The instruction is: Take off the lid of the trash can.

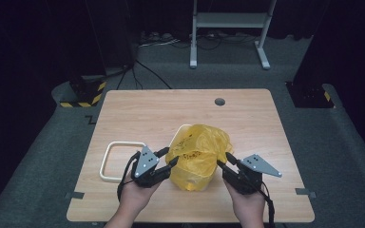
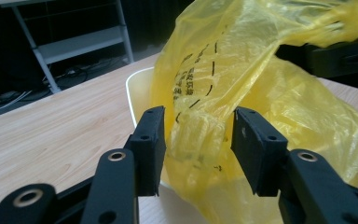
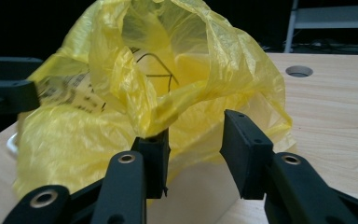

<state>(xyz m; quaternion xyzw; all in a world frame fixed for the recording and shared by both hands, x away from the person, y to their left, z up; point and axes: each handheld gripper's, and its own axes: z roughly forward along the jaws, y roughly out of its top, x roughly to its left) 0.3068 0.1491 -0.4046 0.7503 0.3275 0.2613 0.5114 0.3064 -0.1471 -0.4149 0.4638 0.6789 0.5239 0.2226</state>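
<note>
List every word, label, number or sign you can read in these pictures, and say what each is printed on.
Yellow plastic bag: black print, seemingly characters along a dashed curved line; too blurred and creased to read.
Same print in the high view: dark marks, too small to read.
Black and yellow hazard stripes on the stand base on the floor: a warning pattern, no words.
Nothing else carries readable text.

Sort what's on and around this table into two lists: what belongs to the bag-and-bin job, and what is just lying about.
In the job:
- yellow plastic bag, draped over the bin
- cream bin under it
- left gripper, jaws open at the bag's side
- right gripper, jaws open at the other side

Lying about:
- cream rectangular ring on the table
- grey metal stand on the floor behind
</note>
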